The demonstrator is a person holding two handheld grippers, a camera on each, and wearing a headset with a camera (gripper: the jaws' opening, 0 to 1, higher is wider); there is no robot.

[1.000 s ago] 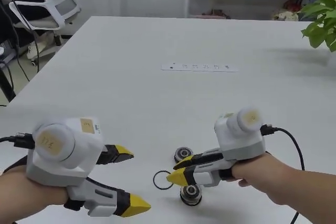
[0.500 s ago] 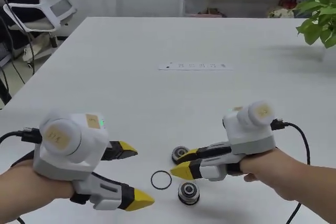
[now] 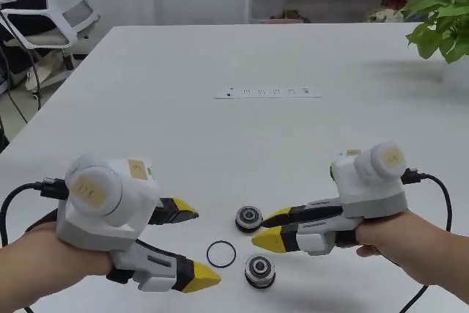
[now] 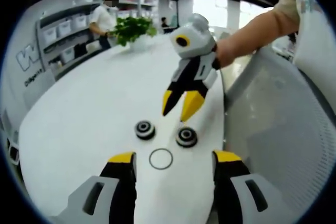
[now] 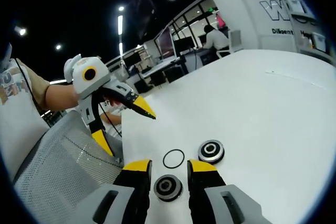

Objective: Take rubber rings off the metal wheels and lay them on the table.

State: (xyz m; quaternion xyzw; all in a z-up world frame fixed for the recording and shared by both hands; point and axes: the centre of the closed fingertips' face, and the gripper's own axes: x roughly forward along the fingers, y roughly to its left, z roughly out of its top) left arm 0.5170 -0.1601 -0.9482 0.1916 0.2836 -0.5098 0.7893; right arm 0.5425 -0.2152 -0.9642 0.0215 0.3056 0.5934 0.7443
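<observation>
jaws parted, right gripper (image 3: 265, 229) drawn back from ring (image 3: 220, 253)

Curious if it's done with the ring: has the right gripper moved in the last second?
Yes. The right gripper drew back rightward, away from the ring; its tips were left of the far wheel, now right of it.

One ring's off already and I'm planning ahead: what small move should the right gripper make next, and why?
Probably lower the right gripper onto the nearer wheel. Its jaws stand slightly open and empty, that wheel sits between its tips in the right gripper view, and it seems to carry a dark band. One rubber ring lies flat beside it.
</observation>
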